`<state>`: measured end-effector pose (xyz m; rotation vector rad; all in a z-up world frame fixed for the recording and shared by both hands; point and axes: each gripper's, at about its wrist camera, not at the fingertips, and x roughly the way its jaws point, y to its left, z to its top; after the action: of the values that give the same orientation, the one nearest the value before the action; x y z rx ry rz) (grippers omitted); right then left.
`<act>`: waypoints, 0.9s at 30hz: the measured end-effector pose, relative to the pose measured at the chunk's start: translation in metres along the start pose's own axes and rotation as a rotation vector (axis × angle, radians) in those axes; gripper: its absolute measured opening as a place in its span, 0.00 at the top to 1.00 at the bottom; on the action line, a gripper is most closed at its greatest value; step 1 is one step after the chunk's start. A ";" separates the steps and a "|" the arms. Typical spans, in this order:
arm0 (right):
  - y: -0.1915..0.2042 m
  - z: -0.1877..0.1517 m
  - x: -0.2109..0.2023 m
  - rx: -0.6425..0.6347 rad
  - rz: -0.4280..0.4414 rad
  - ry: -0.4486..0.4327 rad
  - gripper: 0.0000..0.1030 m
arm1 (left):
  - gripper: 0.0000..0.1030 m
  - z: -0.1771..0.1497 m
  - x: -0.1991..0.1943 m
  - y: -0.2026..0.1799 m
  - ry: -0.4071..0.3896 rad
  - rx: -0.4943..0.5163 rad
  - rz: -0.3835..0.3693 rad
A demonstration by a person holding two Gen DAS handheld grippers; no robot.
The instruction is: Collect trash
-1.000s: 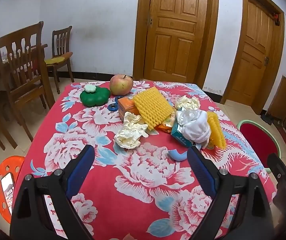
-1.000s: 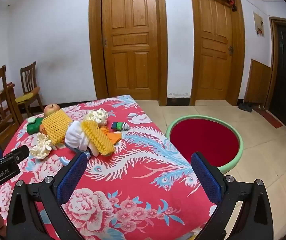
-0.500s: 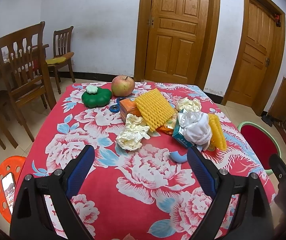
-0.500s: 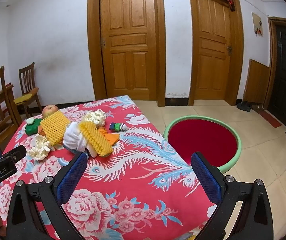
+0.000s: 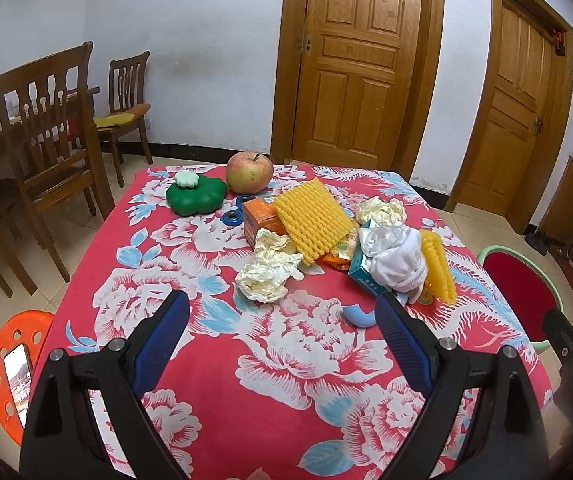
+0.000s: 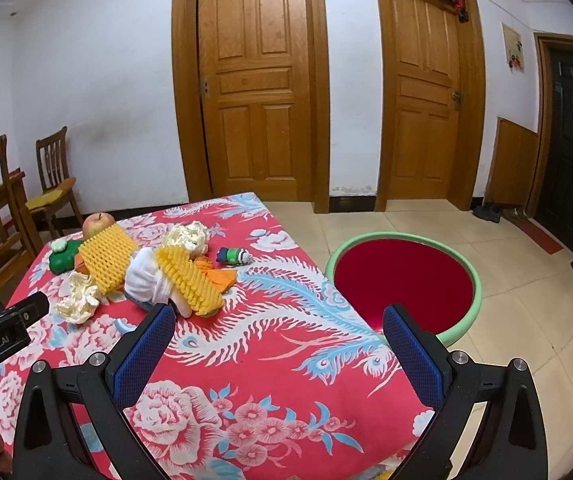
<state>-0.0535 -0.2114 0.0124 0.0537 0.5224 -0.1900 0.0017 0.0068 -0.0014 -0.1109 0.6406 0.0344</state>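
Observation:
A heap of trash lies on the red floral table [image 5: 286,360]: crumpled paper [image 5: 266,270], a second paper ball [image 5: 380,210], two yellow foam nets [image 5: 312,220] [image 5: 438,270], a white sock-like wad [image 5: 394,260] on a teal box [image 5: 362,280], an orange box [image 5: 260,216] and a blue shell piece [image 5: 358,316]. My left gripper [image 5: 282,340] is open and empty, just short of the heap. My right gripper [image 6: 278,350] is open and empty over the table's right edge [image 6: 326,320]; the heap [image 6: 158,272] lies far left. A red basin with green rim [image 6: 406,280] stands on the floor.
An apple [image 5: 249,172], a green flower-shaped lid [image 5: 196,196] and blue rings [image 5: 232,216] sit at the table's far side. A small toy [image 6: 234,257] lies near the heap. Wooden chairs [image 5: 46,140] stand left, an orange stool with a phone [image 5: 14,364] below left.
Both grippers have drifted slightly; the heap sits a little farther and lower in the left view. Both stay open and empty. Nothing on the table has moved.

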 end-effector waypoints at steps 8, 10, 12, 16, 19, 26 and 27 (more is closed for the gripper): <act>0.000 0.000 0.000 0.001 0.000 0.001 0.00 | 0.09 0.000 0.000 0.000 0.000 0.000 0.000; 0.000 -0.001 0.000 0.002 0.000 0.001 0.00 | 0.09 0.000 0.000 0.000 0.001 -0.001 0.000; 0.000 -0.001 0.000 0.000 -0.001 0.002 0.00 | 0.09 0.000 0.000 0.001 0.001 -0.003 0.001; -0.001 -0.002 0.001 0.001 -0.002 0.002 0.00 | 0.09 0.001 0.000 0.003 0.001 -0.003 0.001; -0.001 -0.002 0.001 0.002 -0.001 0.003 0.00 | 0.09 0.001 0.000 0.002 0.001 -0.003 0.001; -0.001 -0.002 0.001 0.001 -0.002 0.003 0.00 | 0.09 0.001 0.000 0.003 0.003 -0.004 0.001; -0.001 -0.003 0.001 0.001 -0.002 0.004 0.00 | 0.09 0.000 0.000 0.002 0.002 -0.003 0.001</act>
<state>-0.0541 -0.2123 0.0095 0.0547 0.5263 -0.1918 0.0018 0.0091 -0.0012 -0.1135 0.6427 0.0359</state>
